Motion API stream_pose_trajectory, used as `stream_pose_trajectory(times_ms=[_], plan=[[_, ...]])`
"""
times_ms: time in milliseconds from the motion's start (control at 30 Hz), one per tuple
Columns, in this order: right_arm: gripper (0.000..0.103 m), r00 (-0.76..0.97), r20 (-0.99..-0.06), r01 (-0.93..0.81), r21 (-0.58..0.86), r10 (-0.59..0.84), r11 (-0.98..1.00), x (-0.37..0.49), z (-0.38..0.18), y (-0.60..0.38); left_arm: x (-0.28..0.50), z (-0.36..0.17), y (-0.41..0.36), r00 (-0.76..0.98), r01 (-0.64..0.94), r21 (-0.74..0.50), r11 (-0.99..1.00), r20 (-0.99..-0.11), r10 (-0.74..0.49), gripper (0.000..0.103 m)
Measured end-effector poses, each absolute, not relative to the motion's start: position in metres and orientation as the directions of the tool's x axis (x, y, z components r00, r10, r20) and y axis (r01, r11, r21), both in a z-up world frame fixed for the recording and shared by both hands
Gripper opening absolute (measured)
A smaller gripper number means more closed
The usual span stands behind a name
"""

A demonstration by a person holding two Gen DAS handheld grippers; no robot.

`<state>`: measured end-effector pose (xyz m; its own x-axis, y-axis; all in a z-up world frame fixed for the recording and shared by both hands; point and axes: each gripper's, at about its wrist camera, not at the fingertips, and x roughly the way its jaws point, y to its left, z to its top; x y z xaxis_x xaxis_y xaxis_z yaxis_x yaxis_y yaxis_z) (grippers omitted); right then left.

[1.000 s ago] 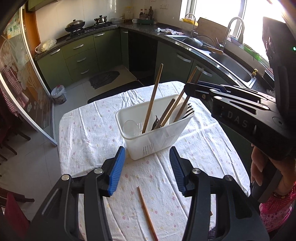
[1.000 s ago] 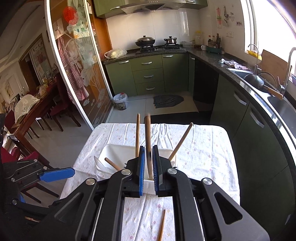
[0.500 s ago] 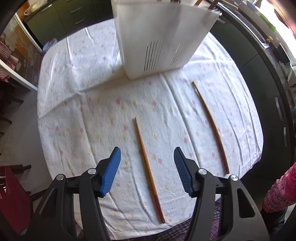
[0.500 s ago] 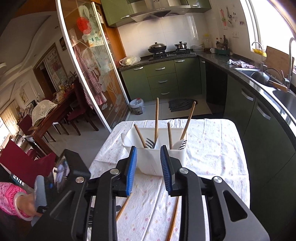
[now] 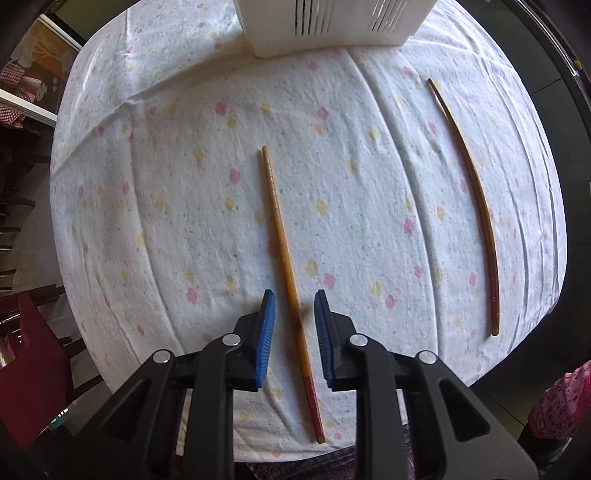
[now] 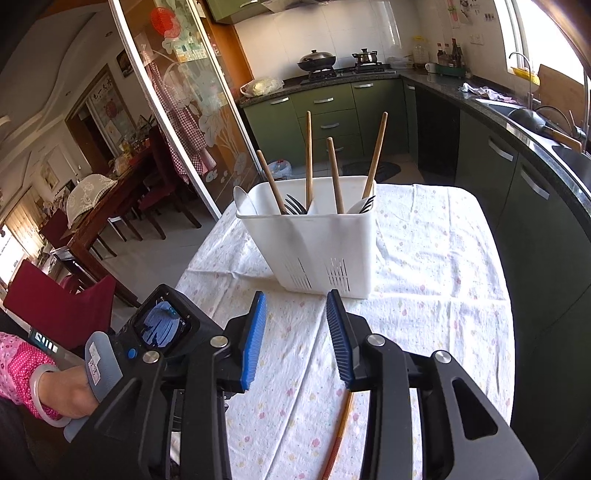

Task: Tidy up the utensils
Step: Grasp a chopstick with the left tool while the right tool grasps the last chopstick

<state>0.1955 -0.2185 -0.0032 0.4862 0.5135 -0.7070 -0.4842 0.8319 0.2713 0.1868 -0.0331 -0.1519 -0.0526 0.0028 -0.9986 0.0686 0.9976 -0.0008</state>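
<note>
the left gripper has dropped from the white caddy to the tablecloth, its jaws just closing around the near chopstick, seemingly not yet pinching. the right gripper, having let go of a utensil, has been opening and is empty; a second chopstick waits

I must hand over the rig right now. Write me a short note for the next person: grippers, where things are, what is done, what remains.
Left gripper: pointing down, jaws just closing around the near chopstick on the tablecloth; pads not yet touching it.
Right gripper: empty, jaws just opening, facing the white holder.
Second chopstick: lies apart, toward the right table edge.
Done: wooden-handled utensils and forks stand in the holder.
Left: grip and load both chopsticks.
</note>
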Motion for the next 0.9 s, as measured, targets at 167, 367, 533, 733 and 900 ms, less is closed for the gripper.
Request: stream_pose_trajectory(times_ms=[167, 367, 533, 733, 900], plan=[[0.034, 0.478, -0.715, -0.49, 0.265, 0.51, 0.83, 0.193, -0.006, -0.221, 0.186, -0.155, -0.033, -0.062, 0.039, 0.01, 0.999, -0.998, 0.013, 0.018], [0.034, 0.417, -0.788, -0.479, 0.233, 0.453, 0.846, 0.2, -0.029, -0.214, 0.198, -0.154, -0.043, -0.064, 0.05, 0.0, 0.999, -0.998, 0.003, 0.007], [0.038, 0.288, -0.896, -0.499, 0.162, 0.339, 0.852, 0.212, -0.077, -0.196, 0.201, -0.147, -0.03, -0.051, 0.017, -0.039, 0.999, -0.998, -0.038, 0.007], [0.035, 0.152, -0.978, -0.483, 0.056, 0.146, 0.874, 0.238, -0.137, -0.186, 0.197, -0.103, -0.02, 0.094, 0.049, -0.063, 0.997, -0.993, -0.068, 0.007], [0.031, 0.081, -0.994, -0.479, 0.03, 0.079, 0.877, 0.248, -0.157, -0.184, 0.191, -0.067, -0.014, 0.209, 0.088, -0.064, 0.994, -0.974, -0.082, 0.007]])
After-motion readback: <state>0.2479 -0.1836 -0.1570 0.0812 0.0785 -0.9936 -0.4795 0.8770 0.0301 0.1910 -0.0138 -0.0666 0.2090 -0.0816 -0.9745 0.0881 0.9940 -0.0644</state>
